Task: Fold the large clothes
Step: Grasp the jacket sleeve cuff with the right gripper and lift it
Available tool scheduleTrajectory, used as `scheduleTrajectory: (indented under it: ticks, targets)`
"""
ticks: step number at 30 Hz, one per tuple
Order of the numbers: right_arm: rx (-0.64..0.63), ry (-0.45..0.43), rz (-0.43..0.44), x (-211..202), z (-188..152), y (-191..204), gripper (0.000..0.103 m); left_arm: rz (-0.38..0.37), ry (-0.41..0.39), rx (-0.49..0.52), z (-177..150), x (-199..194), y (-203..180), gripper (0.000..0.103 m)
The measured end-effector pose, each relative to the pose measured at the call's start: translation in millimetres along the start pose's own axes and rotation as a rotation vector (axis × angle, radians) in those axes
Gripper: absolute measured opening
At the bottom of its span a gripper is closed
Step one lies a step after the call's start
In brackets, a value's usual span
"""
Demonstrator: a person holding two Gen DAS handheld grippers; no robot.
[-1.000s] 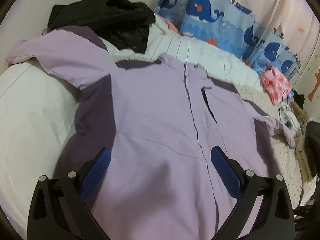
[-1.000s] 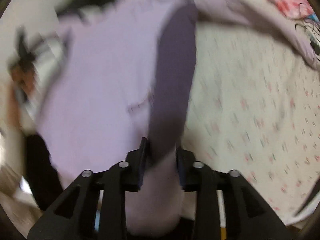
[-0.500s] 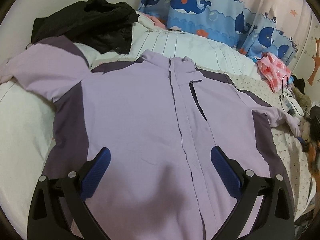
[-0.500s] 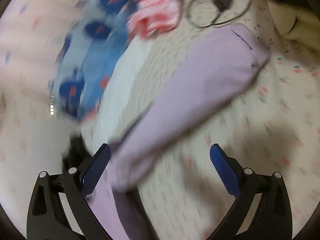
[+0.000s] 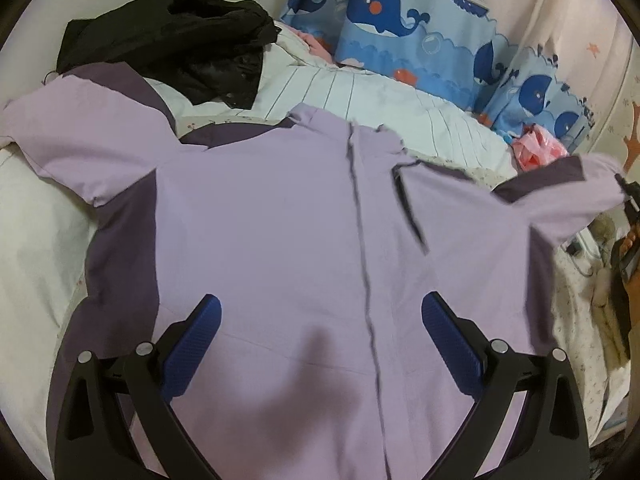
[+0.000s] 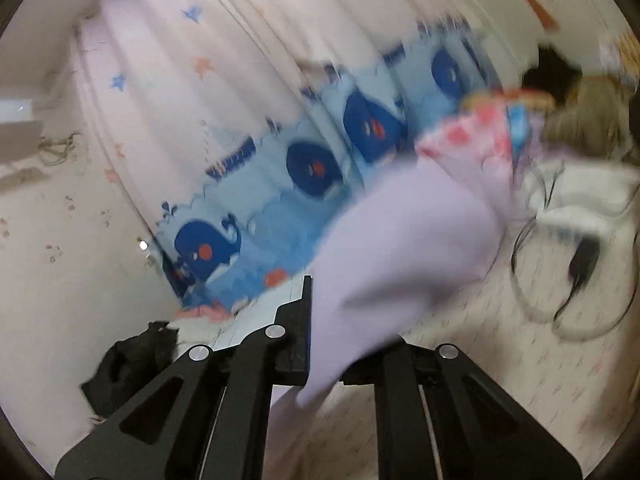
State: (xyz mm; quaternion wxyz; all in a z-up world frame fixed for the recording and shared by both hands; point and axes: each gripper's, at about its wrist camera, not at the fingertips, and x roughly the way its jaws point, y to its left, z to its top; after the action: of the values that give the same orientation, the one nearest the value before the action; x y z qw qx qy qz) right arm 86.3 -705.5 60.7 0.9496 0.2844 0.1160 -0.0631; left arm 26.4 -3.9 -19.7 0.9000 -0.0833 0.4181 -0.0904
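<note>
One lilac jacket point(image 5: 280, 240) lies spread face-up on the bed point(image 5: 36, 240)
Right hand-held gripper point(image 6: 320, 344) pinches its lifted sleeve point(image 6: 400, 248); left hand-held gripper point(image 5: 320, 344) hovers spread above the hem

Left gripper point(image 5: 318, 340) hovers wide open; right gripper point(image 6: 344, 344) is clamped tight, raised.

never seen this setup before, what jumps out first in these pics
A big lilac jacket with dark purple side panels lies spread face up on the bed, filling the left wrist view, with the open left gripper hovering over its hem. Behind it hangs a whale-print curtain, and a black garment is heaped at the far left. The right gripper is shut on the jacket's sleeve, lifting it.
</note>
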Motion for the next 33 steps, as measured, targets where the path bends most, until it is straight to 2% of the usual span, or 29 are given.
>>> scheduleTrajectory:
  ticks: [2, 4, 5, 6, 7, 8, 9, 10, 12, 13, 15, 17, 18, 19, 22, 25, 27, 33]
  targets:
    - [0.053, 0.09, -0.113, 13.0, -28.3, -35.4, 0.01, 0.007, 0.022, 0.027, -2.3, 4.8, -4.1, 0.096]
    - [0.12, 0.253, -0.22, 27.4, -65.5, -68.2, 0.018, 0.016, 0.041, 0.044, -5.0, 8.3, -6.9, 0.096]
    - [0.194, 0.35, -0.262, 38.3, -87.2, -91.7, 0.022, 0.017, 0.051, 0.051, -6.2, 10.3, -8.1, 0.096]
    - [0.261, 0.387, -0.266, 37.9, -101.6, -105.1, 0.034, 0.016, 0.057, 0.056, -6.5, 11.7, -8.6, 0.096]
    - [0.319, 0.395, -0.257, 36.3, -110.9, -115.5, 0.047, 0.017, 0.059, 0.06, -7.3, 12.0, -9.6, 0.096]
    - [0.362, 0.388, -0.23, 34.2, -116.2, -122.5, 0.05, 0.019, 0.058, 0.063, -7.7, 11.5, -9.9, 0.096]
    - [0.382, 0.371, -0.22, 30.7, -118.6, -126.7, 0.06, 0.024, 0.052, 0.066, -8.0, 10.6, -10.1, 0.096]
    - [0.402, 0.342, -0.232, 30.6, -116.4, -130.1, 0.073, 0.029, 0.047, 0.068, -7.8, 9.8, -10.2, 0.096]
    - [0.449, 0.305, -0.247, 26.1, -117.5, -136.0, 0.086, 0.034, 0.039, 0.066, -7.8, 9.3, -9.8, 0.096]
    - [0.482, 0.296, -0.271, 25.4, -114.8, -144.0, 0.086, 0.035, 0.039, 0.062, -7.4, 9.9, -9.1, 0.096]
    - [0.534, 0.268, -0.284, 30.2, -116.0, -151.6, 0.085, 0.037, 0.043, 0.053, -6.8, 11.6, -8.6, 0.096]
    - [0.562, 0.235, -0.295, 27.9, -118.0, -158.1, 0.066, 0.039, 0.045, 0.045, -6.4, 13.4, -7.7, 0.096]
    - [0.582, 0.218, -0.305, 29.4, -116.2, -161.6, 0.038, 0.04, 0.046, 0.044, -6.1, 13.8, -8.0, 0.096]
    - [0.6, 0.195, -0.296, 22.7, -112.9, -167.4, 0.019, 0.042, 0.047, 0.043, -6.4, 14.1, -7.7, 0.096]
    - [0.542, 0.133, -0.27, 13.4, -98.6, -149.4, 0.013, 0.04, 0.043, 0.033, -6.4, 12.6, -4.9, 0.096]
    - [0.402, 0.082, -0.247, 3.8, -73.4, -106.5, 0.012, 0.036, 0.028, 0.011, -6.0, 8.0, -0.7, 0.096]
    - [0.368, 0.057, -0.212, -1.4, -61.4, -82.1, 0.012, 0.03, 0.022, -0.008, -5.3, 5.1, 3.6, 0.096]
    - [0.232, 0.023, -0.055, 1.0, -27.0, 30.7, 0.012, 0.072, 0.009, -0.017, -4.8, -2.0, 10.5, 0.096]
